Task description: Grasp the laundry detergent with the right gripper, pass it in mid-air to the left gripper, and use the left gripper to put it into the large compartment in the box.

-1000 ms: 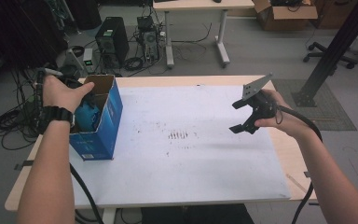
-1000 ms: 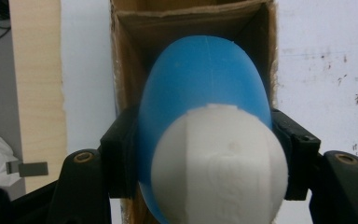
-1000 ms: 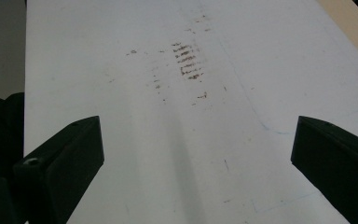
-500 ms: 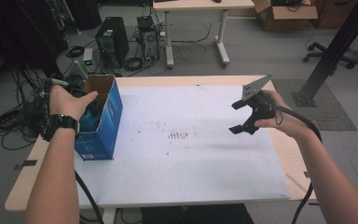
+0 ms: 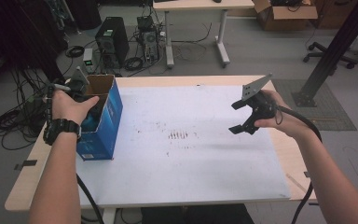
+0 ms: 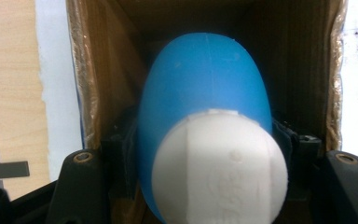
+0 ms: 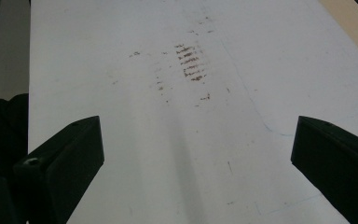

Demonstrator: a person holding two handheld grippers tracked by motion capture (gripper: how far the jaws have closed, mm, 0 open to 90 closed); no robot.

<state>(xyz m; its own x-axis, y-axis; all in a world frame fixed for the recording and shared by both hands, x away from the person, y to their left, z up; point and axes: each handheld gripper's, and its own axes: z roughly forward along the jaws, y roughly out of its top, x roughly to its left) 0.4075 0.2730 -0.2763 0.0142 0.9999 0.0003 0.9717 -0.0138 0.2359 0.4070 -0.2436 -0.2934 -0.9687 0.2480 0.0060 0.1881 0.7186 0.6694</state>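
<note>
The blue and white egg-shaped object [image 6: 209, 154] is held between the jaws of the left gripper [image 6: 209, 186] inside the open top of the blue cardboard box [image 5: 103, 122] at the left side of the table [image 5: 279, 154]; it is judged to be light, rigid, smooth plastic, likely slippery on its curves, so it is best clamped across its widest middle, as it appears to be now. Its lower end and the box's floor are hidden, and what it is cannot be made out. The right gripper [image 5: 243, 117] is held empty, jaws spread wide, above the white sheet [image 7: 177, 107].
</note>
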